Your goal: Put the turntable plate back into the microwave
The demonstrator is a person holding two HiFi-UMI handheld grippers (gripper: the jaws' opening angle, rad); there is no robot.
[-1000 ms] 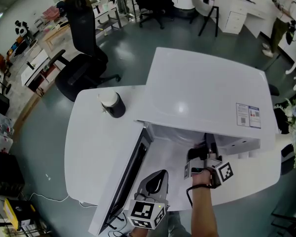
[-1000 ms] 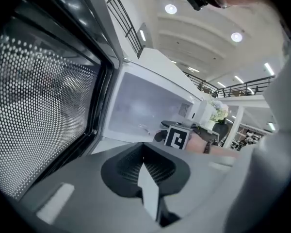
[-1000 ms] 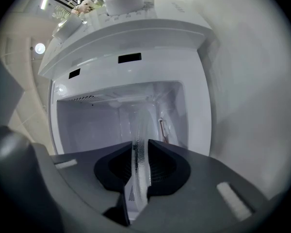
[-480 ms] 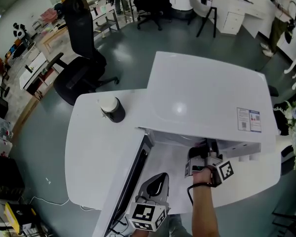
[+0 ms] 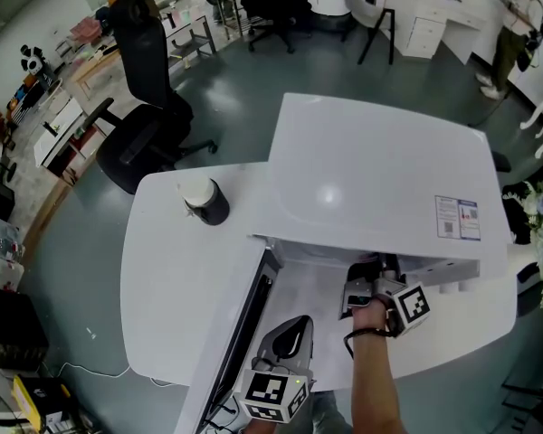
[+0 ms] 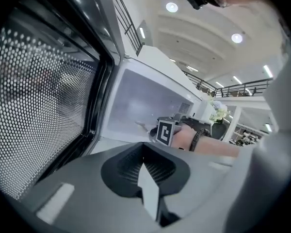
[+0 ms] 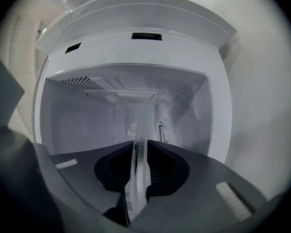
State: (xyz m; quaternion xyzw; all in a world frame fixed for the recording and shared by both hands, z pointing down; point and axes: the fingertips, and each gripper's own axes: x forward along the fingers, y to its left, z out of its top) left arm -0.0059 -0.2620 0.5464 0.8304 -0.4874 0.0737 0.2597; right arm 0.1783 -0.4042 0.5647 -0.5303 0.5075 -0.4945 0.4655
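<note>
This looks like an open-plan office: black swivel chairs (image 5: 147, 125), white desks (image 5: 425, 21), and a wide grey floor (image 5: 253, 70).

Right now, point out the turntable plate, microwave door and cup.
turntable plate (image 7: 139, 164), right gripper view, glass edge.
microwave door (image 6: 39, 106), left gripper view, mesh window.
cup (image 5: 214, 208), head view, dark side.

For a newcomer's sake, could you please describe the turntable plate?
Find the white microwave, door open, on the white table. At its opening the right gripper pinches a plate edge-on; it alone is clear glass.
</note>
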